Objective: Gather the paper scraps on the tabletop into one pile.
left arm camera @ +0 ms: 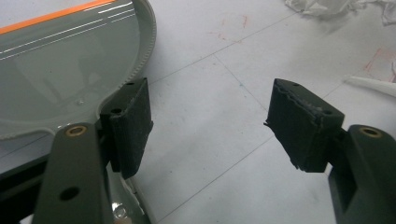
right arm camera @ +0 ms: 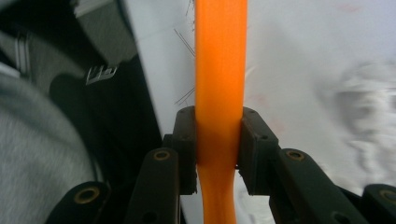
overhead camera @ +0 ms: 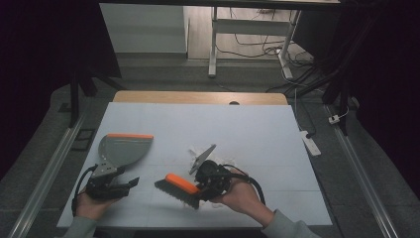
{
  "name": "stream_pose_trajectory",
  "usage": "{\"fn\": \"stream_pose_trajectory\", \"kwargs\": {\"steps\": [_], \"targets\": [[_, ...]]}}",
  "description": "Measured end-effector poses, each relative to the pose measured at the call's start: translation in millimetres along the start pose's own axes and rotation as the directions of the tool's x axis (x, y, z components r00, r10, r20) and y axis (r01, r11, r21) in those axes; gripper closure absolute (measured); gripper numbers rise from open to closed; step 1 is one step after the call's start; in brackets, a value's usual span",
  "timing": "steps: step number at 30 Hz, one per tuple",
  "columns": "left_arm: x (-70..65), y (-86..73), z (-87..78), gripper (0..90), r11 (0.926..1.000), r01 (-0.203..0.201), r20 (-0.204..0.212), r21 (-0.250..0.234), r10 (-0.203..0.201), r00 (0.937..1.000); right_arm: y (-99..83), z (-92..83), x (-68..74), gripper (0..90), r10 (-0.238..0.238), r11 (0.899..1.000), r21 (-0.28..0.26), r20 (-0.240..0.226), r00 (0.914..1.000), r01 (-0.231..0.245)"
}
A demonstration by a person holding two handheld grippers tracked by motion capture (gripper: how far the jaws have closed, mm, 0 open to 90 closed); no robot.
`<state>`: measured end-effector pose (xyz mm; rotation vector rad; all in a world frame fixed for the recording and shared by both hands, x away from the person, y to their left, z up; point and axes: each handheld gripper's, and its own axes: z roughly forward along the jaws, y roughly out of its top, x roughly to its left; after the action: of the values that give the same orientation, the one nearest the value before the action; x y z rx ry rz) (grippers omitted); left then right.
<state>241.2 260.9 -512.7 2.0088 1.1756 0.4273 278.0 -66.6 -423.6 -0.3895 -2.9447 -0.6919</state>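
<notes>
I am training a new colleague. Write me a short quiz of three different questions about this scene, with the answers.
1. True or false: the right gripper is shut on the brush.
2. Which colour is the front edge of the dustpan? A) blue B) orange C) green
3. What lies between the open jaws of the left gripper?

Key: 1. True. 2. B. 3. Nothing; the dustpan is beside its left jaw.
</notes>
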Motion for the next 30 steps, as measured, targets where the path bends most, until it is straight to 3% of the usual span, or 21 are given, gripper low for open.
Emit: {"fn": "stream_pose_trajectory", "kwargs": {"steps": [5,10,14,17,21,25,30], "targets": [[0.2,-0.1,0.1,31.5,1.0000,0.000,0.001,0.000,0.000,1.0000,1.2,18.2,9.0,70.7,-0.043,0.995,0.085,-0.038,0.9984,0.046],[0.4,-0.3,1.0,31.5,1.0000,0.000,0.001,0.003,0.000,1.0000,3.0,31.4,4.1,70.7,-0.047,0.990,0.134,-0.010,0.9988,0.048],[0.7,-0.4,0.9,31.5,1.0000,-0.001,0.001,0.005,0.001,1.0000,6.0,33.3,-12.8,70.7,-0.053,0.988,0.145,0.035,0.9980,0.048],[0.7,-0.5,1.0,31.5,1.0000,-0.001,0.001,0.004,0.001,1.0000,7.1,30.3,-32.0,70.7,-0.016,0.991,0.131,0.083,0.9964,0.005],[0.5,-0.3,1.8,31.6,1.0000,-0.003,0.001,0.007,0.003,1.0000,6.0,21.5,-56.7,70.7,0.030,0.994,0.095,0.158,0.9869,-0.046],[1.2,-0.8,1.5,31.7,1.0000,0.000,0.000,0.006,0.000,1.0000,3.2,8.7,-63.1,70.7,0.067,0.996,0.037,0.179,0.9815,-0.075],[0.2,-0.5,1.8,31.8,1.0000,-0.004,-0.003,0.006,0.004,1.0000,-6.0,-18.1,-63.1,70.7,0.086,0.996,-0.050,0.191,0.9779,-0.078]]}}
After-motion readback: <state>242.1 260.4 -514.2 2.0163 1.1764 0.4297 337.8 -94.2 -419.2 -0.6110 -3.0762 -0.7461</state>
